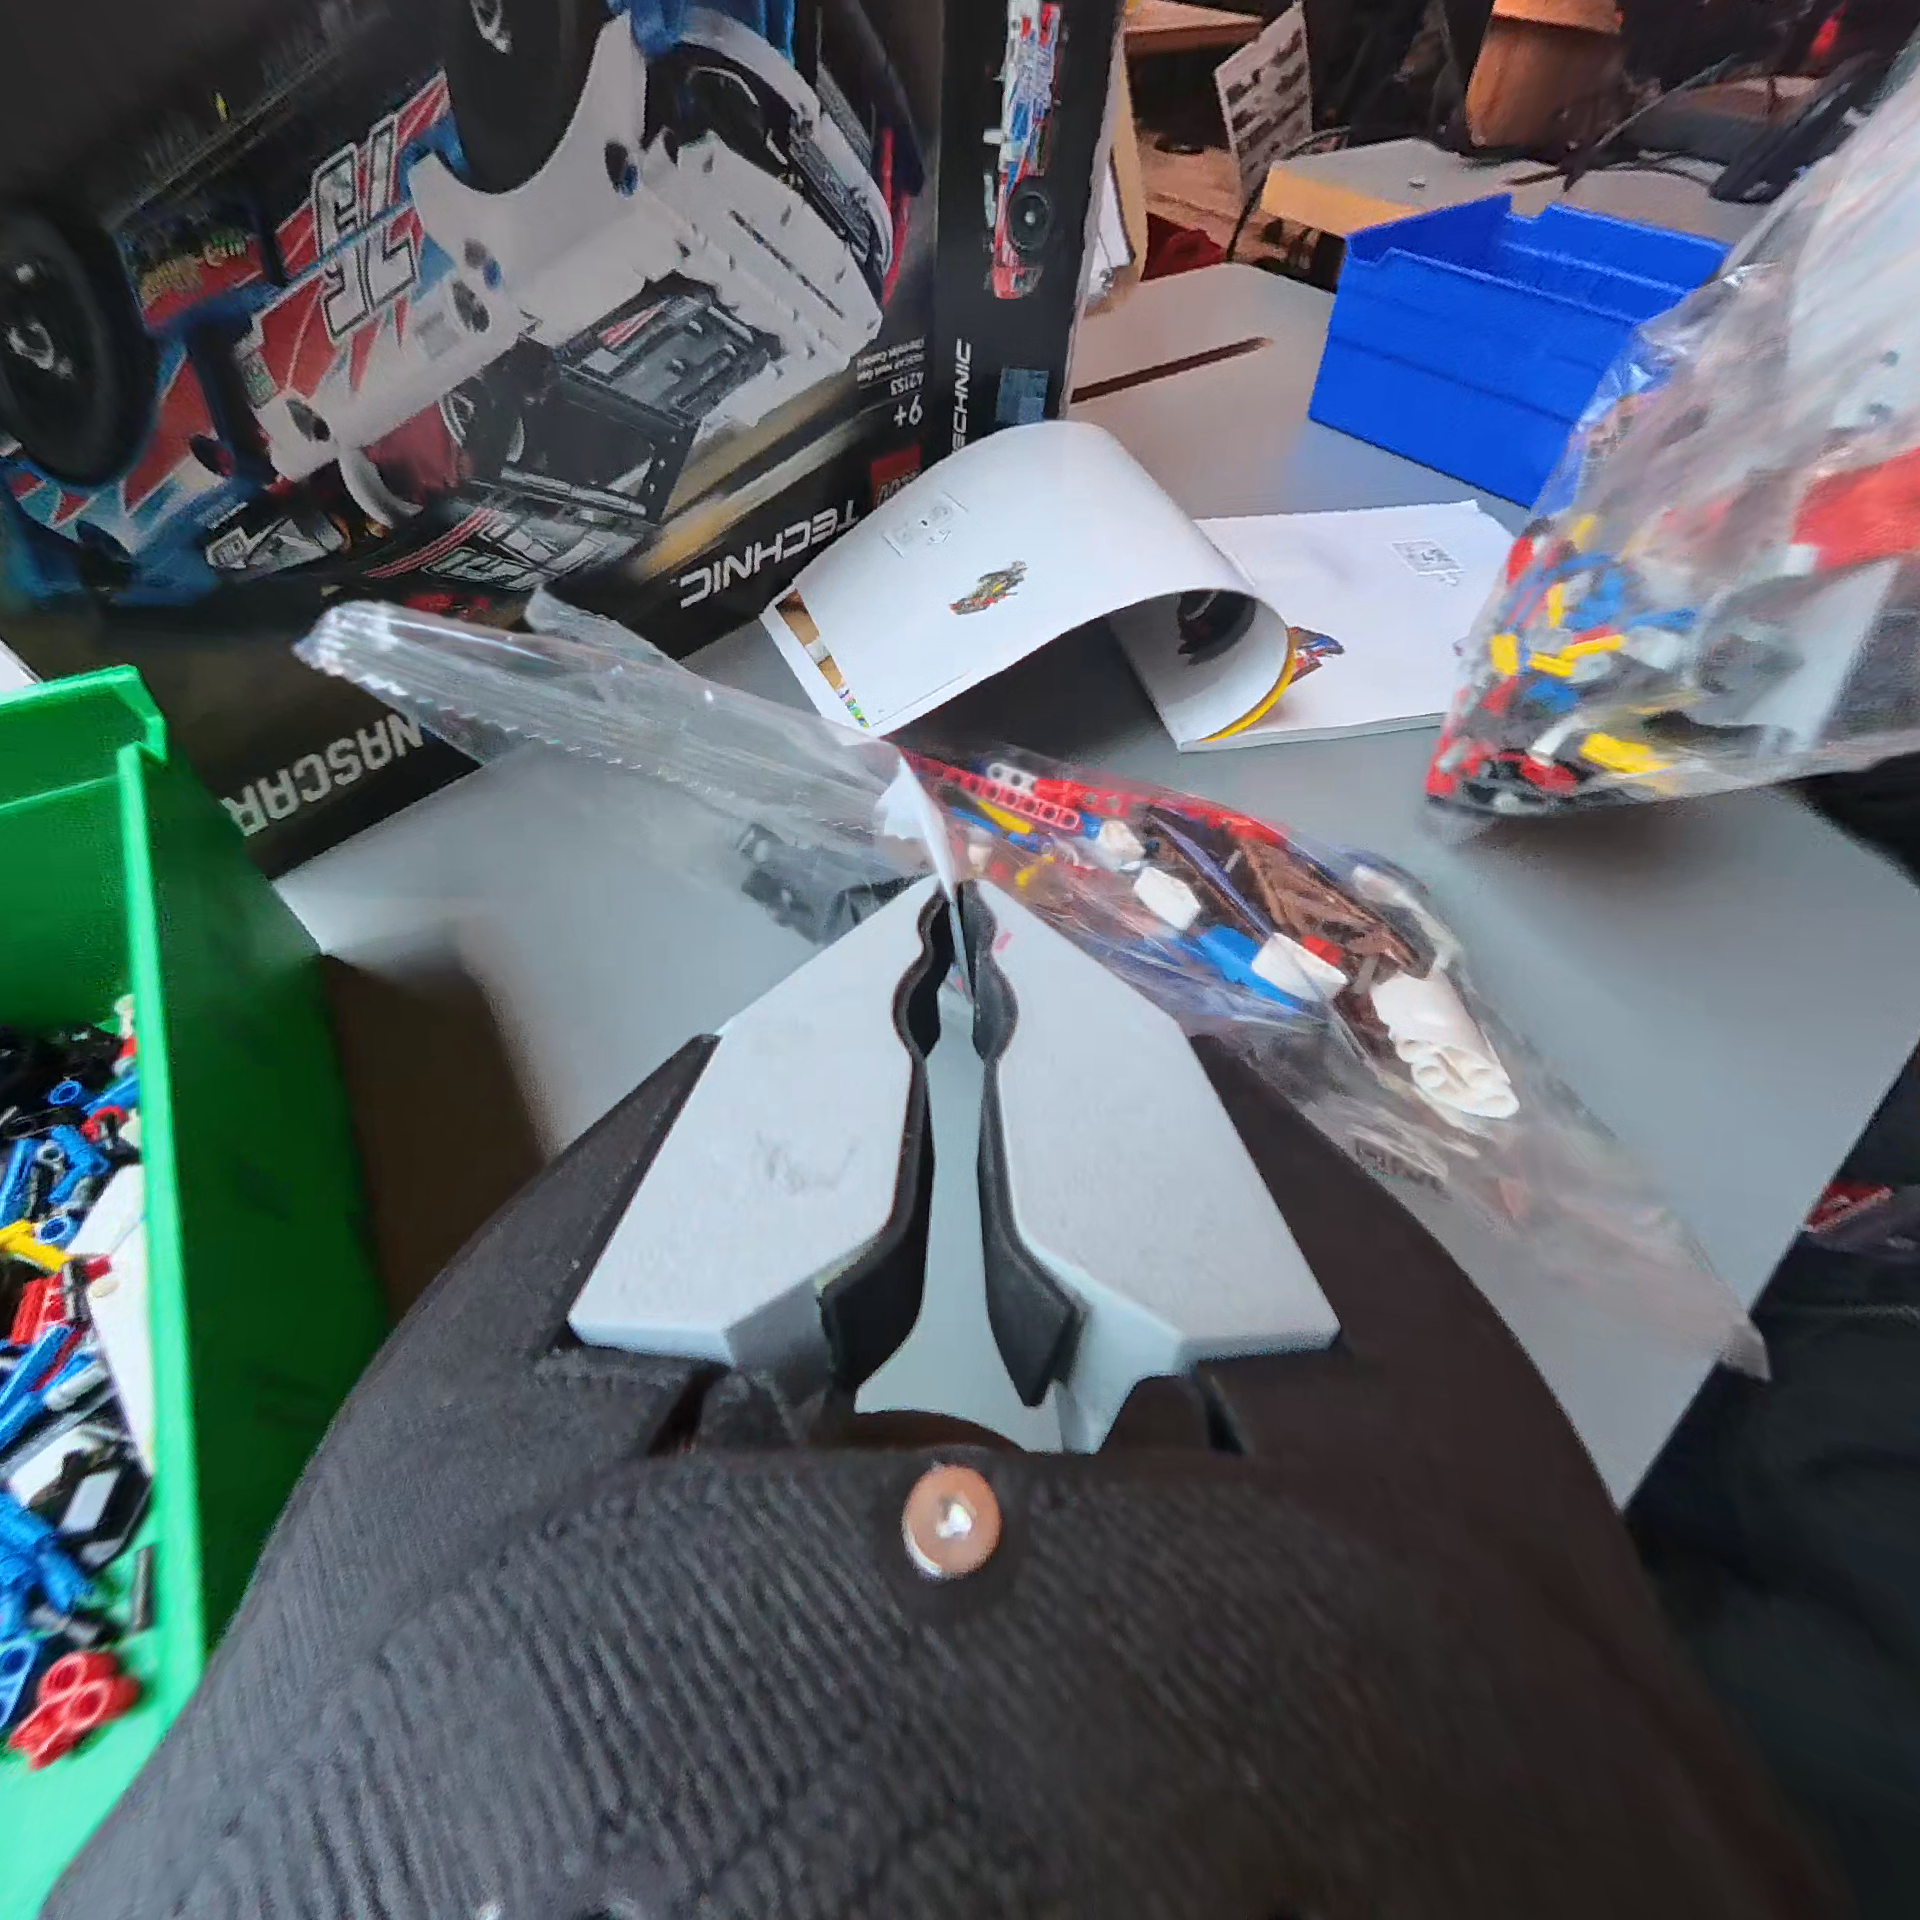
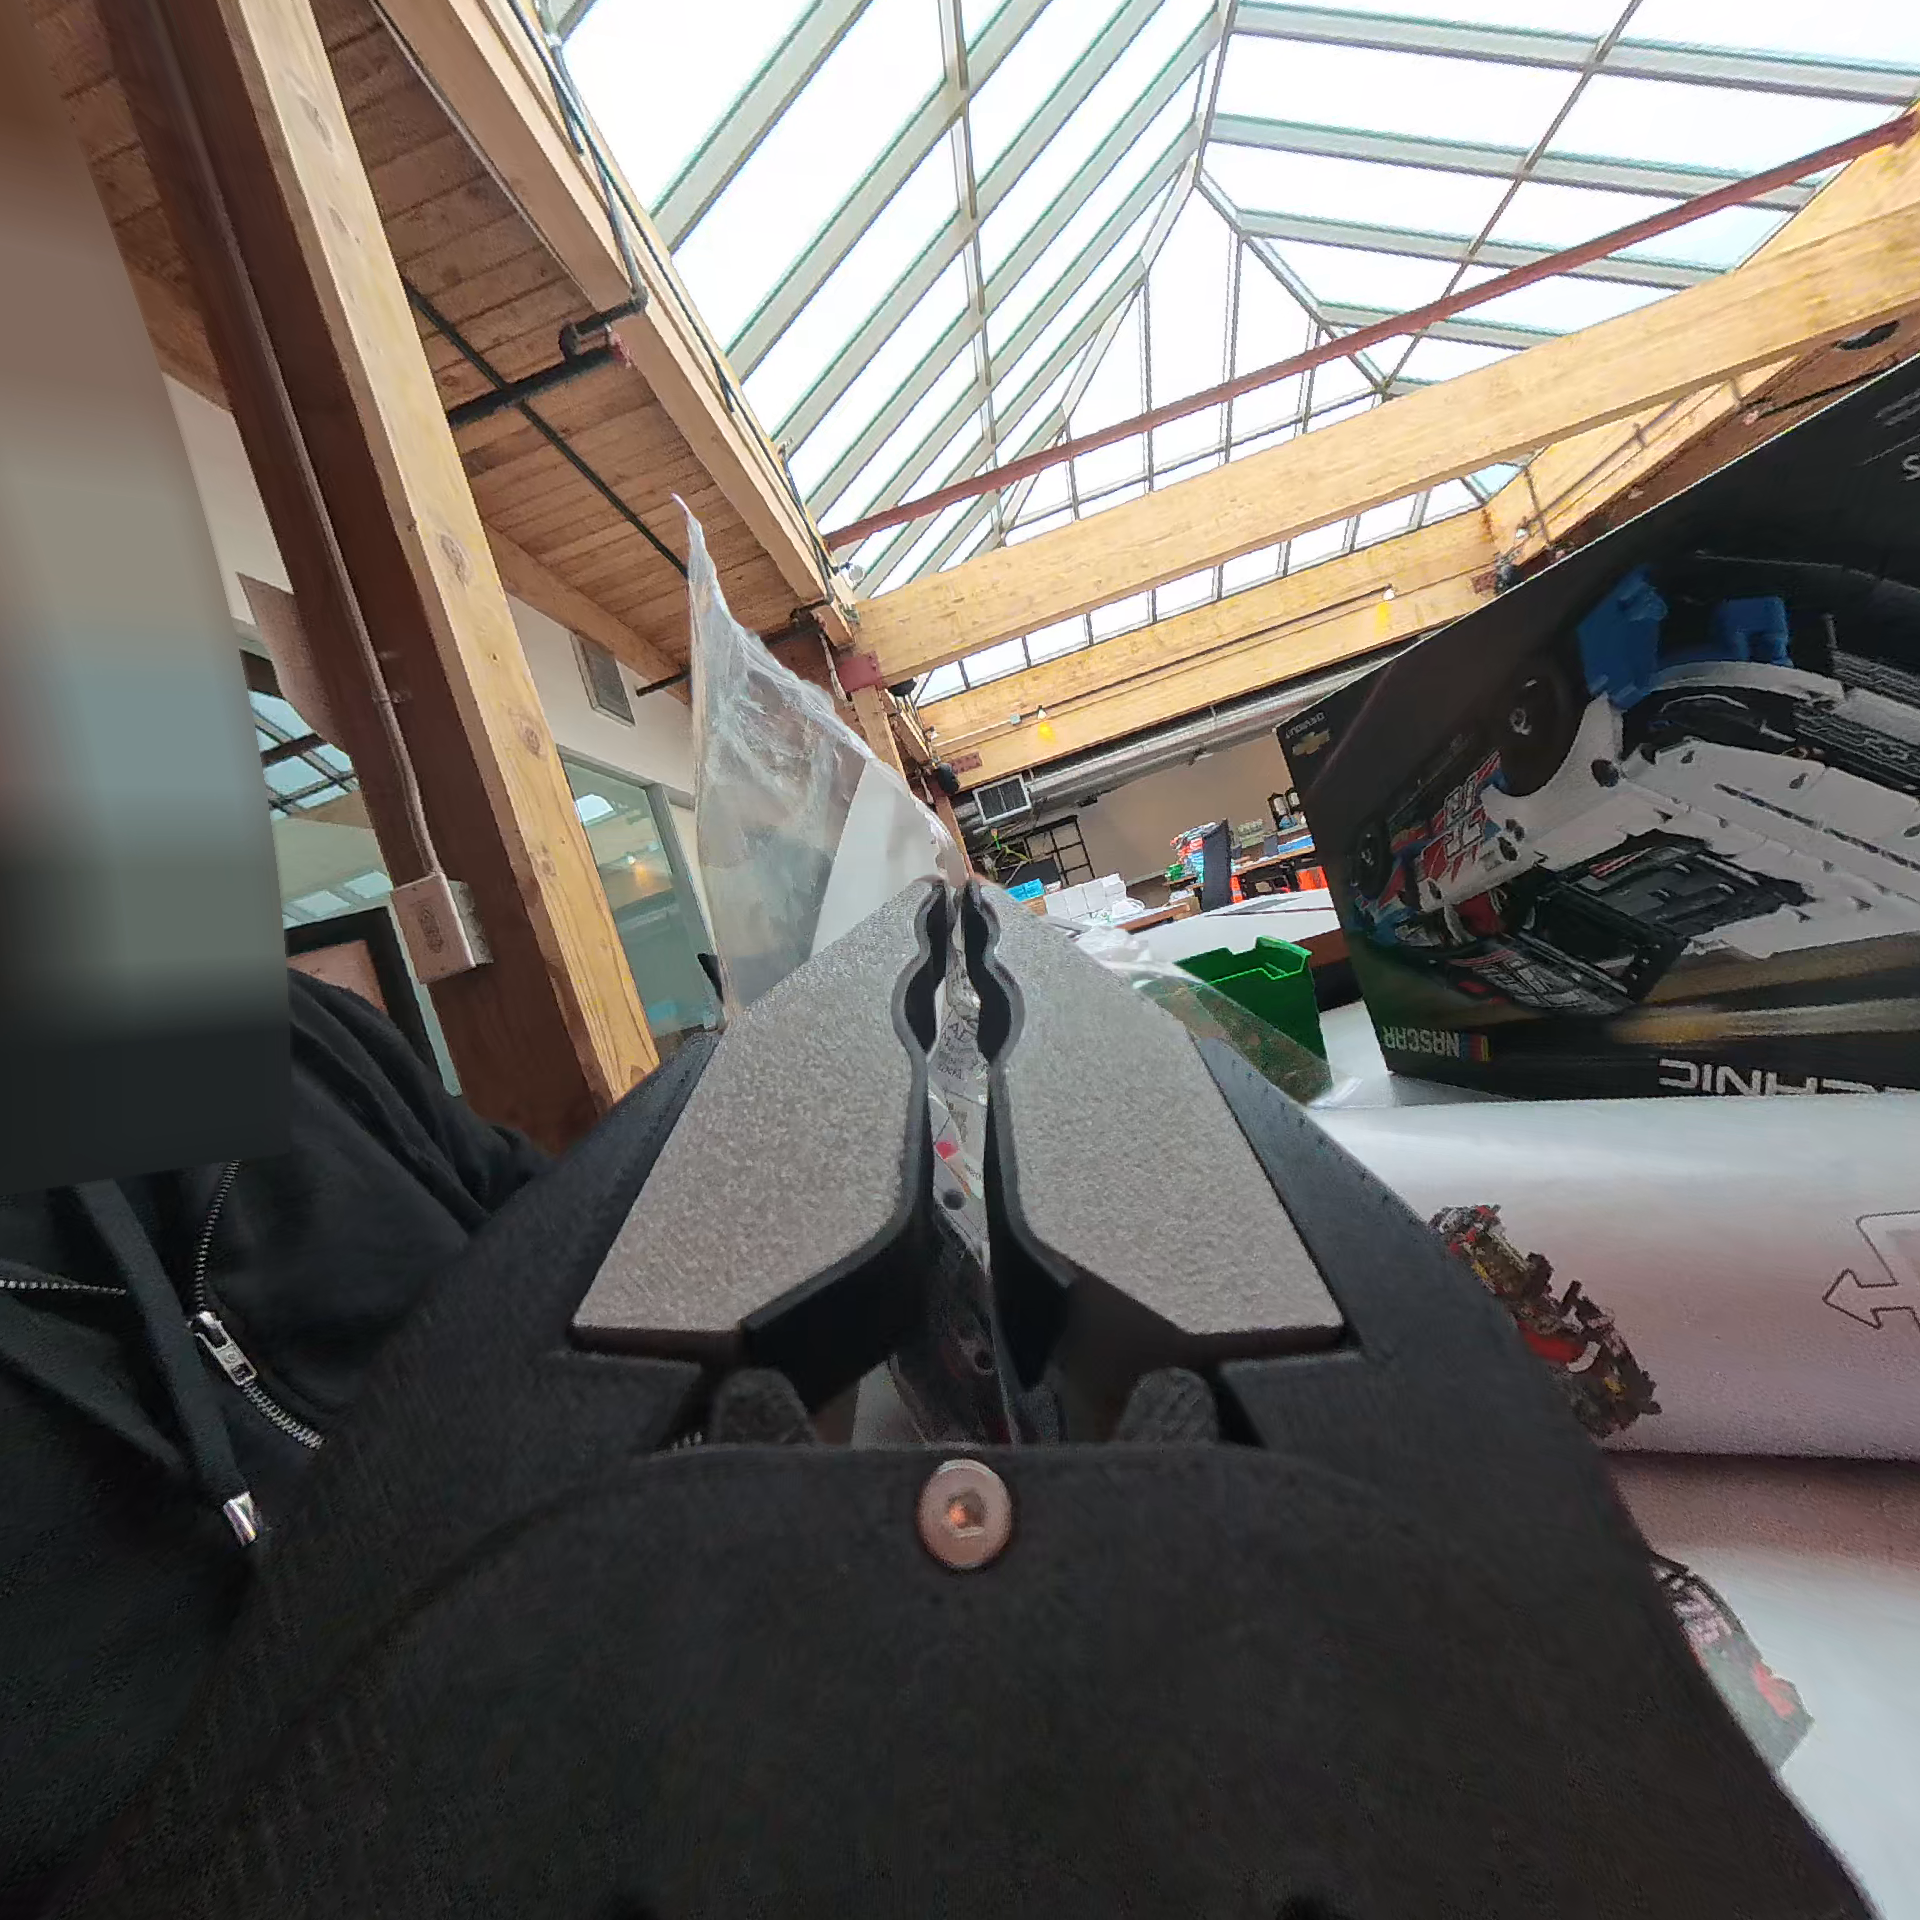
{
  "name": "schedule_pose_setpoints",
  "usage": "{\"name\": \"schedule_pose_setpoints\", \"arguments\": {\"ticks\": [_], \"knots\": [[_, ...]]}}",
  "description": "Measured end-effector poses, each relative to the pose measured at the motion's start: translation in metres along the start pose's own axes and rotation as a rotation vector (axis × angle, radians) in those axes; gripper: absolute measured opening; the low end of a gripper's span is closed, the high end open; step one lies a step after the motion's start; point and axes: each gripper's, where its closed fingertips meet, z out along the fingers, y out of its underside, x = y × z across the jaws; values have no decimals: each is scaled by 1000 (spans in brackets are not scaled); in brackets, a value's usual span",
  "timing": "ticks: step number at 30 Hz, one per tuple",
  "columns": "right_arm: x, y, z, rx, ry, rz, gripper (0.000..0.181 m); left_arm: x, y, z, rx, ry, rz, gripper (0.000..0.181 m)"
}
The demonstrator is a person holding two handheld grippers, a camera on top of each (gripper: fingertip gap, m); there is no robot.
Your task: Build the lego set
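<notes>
My left gripper (image 1: 956, 902) is shut on a clear plastic bag of lego pieces (image 1: 1195, 914), pinching its film near the middle, above the grey table (image 1: 1610, 935). The bag's empty serrated end (image 1: 540, 686) stretches up to the left. My right gripper (image 2: 956, 902) is shut on a clear plastic bag (image 2: 769, 769) whose film rises above the fingertips; this view tilts up towards the ceiling. A second, larger bag of mixed pieces (image 1: 1704, 582) hangs at the right of the left wrist view.
A green bin (image 1: 135, 1039) with loose pieces stands at the left. The black lego box (image 1: 499, 312) stands behind, also in the right wrist view (image 2: 1621, 831). An open instruction booklet (image 1: 1091, 582) and a blue bin (image 1: 1496, 322) lie beyond. A person in a black hoodie (image 2: 260, 1299) is close. My right fingertips sit around 30 cm from my left ones.
</notes>
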Motion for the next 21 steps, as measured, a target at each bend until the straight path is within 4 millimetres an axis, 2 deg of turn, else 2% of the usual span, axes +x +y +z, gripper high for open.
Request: {"name": "schedule_pose_setpoints", "arguments": {"ticks": [3,6,10,17,21], "knots": [[-1,-4,-3,21,-4,-2,0,-9,17,-12,-82,-43,30,0],[-6,-9,-5,42,-26,-18,0,-20,45,-24,-157,-102,39,0],[-3,-15,-9,85,-38,16,0,-25,69,-33,-164,-110,-11,0],[-1,-15,-12,82,-14,-1,0,-34,96,-33,-167,-121,-140,4],[1,-14,-13,77,-5,0,0,-35,92,-51,-161,-167,-178,21]]}}
